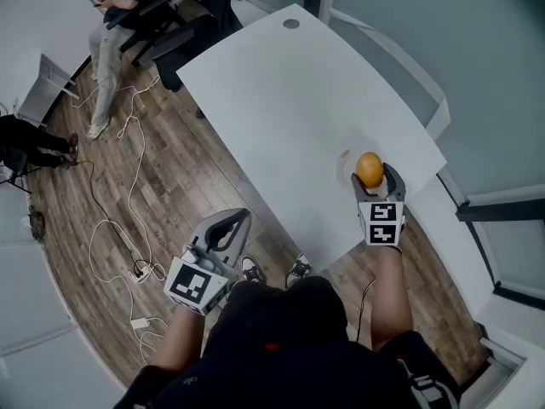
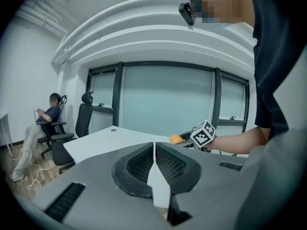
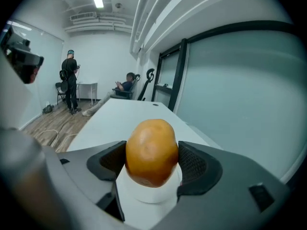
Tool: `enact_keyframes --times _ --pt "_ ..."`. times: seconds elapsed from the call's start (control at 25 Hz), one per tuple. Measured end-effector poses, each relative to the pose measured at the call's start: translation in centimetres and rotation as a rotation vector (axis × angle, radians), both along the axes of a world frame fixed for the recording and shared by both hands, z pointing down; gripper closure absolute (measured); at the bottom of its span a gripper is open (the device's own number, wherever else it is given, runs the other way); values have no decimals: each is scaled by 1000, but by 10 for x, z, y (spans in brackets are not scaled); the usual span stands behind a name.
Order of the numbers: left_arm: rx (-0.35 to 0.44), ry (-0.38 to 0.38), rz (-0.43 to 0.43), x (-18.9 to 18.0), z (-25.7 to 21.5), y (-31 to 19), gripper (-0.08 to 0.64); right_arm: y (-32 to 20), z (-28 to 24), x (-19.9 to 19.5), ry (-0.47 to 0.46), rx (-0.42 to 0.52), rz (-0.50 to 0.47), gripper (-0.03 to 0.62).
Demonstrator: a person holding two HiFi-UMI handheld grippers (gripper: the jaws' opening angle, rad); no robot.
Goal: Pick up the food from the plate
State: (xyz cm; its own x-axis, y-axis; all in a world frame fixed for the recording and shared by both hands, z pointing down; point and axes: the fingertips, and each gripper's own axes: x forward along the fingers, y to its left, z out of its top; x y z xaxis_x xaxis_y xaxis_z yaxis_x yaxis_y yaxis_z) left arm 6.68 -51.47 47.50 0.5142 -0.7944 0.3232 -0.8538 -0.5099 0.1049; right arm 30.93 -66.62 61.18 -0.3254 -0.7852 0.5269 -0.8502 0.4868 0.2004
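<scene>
An orange, rounded piece of food [image 1: 369, 169] sits between the pads of my right gripper [image 1: 372, 177], which is shut on it. In the right gripper view the food [image 3: 151, 150] fills the gap of the right gripper [image 3: 152, 163], directly over a small white plate [image 3: 149, 194]. I cannot tell whether it touches the plate. The plate's rim [image 1: 345, 157] shows near the white table's right edge. My left gripper [image 1: 238, 221] hangs shut and empty over the floor, left of the table. Its pads meet in the left gripper view [image 2: 154, 153], where the food [image 2: 176, 139] shows far off.
The white table [image 1: 281, 100] has a round grommet [image 1: 291, 24] at its far end. A person [image 1: 112, 24] sits on an office chair at the far left, with cables [image 1: 128, 228] on the wood floor. A glass wall [image 1: 477, 75] runs along the right.
</scene>
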Motion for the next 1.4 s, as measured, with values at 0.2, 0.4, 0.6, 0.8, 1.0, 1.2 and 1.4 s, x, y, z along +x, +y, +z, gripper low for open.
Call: enact_keyframes --times 0.2,0.4,0.6,0.8,1.0,1.2,1.4 --pt "105 18 30 -15 -42 4 531 33 -94 -28 -143 136 13 238" --pt "218 24 58 -36 -87 11 530 75 -178 -49 -216 271 23 238" --pt "299 60 98 -48 -123 20 529 119 -231 -68 -202 369 -5 238" --pt "347 93 154 -48 -143 32 531 150 -261 -76 -202 427 17 238" --pt "371 109 224 -44 -147 48 531 177 -279 -76 -181 475 59 238" --pt "361 120 265 -37 -147 41 530 175 -279 -70 -172 470 93 239" --pt "359 115 288 -37 -143 45 530 182 -276 -68 -165 464 106 238"
